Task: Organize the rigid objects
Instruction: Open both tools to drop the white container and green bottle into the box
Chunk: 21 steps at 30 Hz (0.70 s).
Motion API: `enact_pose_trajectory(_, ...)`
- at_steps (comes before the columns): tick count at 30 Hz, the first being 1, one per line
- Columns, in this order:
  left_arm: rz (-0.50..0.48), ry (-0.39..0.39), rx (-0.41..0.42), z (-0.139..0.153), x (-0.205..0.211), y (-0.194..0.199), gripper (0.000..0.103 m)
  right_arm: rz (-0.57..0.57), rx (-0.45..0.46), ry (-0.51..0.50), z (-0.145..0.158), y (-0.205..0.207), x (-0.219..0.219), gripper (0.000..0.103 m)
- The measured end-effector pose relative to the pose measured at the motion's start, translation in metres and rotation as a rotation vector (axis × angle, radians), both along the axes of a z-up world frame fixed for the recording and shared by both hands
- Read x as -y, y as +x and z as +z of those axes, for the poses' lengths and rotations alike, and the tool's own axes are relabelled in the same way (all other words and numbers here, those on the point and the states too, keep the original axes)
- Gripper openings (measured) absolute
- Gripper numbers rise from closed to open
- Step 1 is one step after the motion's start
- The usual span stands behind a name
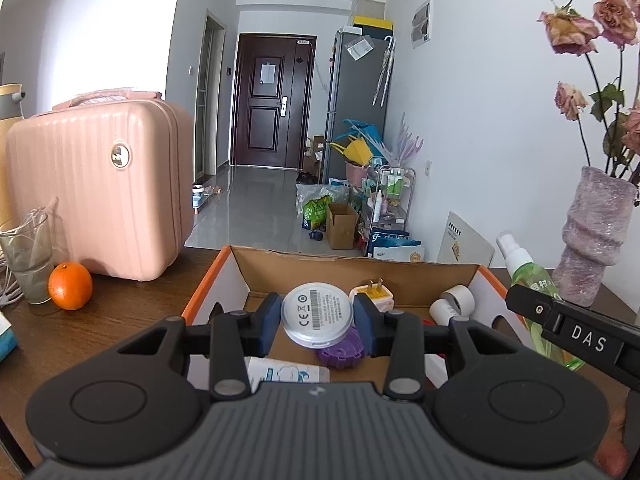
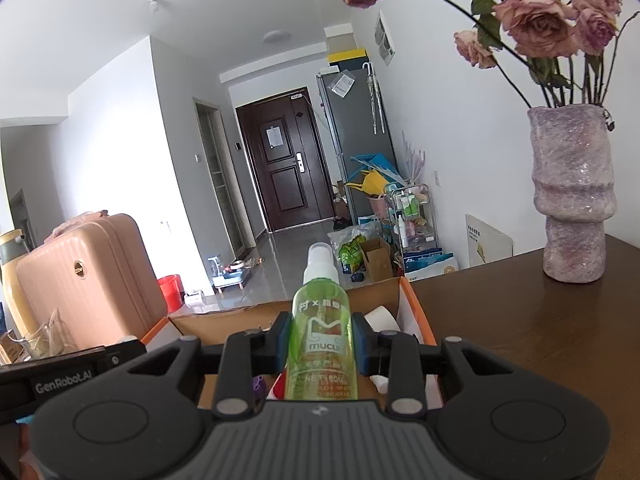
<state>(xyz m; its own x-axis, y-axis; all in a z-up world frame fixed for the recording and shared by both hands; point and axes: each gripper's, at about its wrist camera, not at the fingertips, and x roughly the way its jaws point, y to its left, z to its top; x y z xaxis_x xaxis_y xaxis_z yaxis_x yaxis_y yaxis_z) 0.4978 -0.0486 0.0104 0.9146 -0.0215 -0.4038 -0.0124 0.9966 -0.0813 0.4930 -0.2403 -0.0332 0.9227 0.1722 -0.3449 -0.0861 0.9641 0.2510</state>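
Green plastic spray bottle point(image 2: 322, 344), light, stiff and likely slippery, sits clamped at mid-body in the right gripper point(image 2: 322, 346) above the cardboard box point(image 1: 360, 270), while the left gripper point(image 1: 317, 318) pinches a white round disc point(image 1: 317, 314) by its rim.

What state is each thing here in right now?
Left gripper: shut on the round white device, above the box.
Right gripper: shut on the green spray bottle, cap on.
Cardboard box: open, holding small items.
Pink suitcase: closed, upright.
Hallway door: closed.
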Motion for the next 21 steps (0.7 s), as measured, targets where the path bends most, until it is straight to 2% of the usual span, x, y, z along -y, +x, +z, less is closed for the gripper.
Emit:
enact_pose_trajectory(11,0.013,0.033,-0.023,-0.011,-0.002,0.031,0.04,0.027,-0.028,-0.036,-0.005,0.025,-0.009,0.03)
enact_pose_trajectory(21,0.019,0.06,-0.038,-0.017,-0.005,0.041,0.04,0.059,-0.056,-0.082,-0.008,0.036,-0.013,0.03)
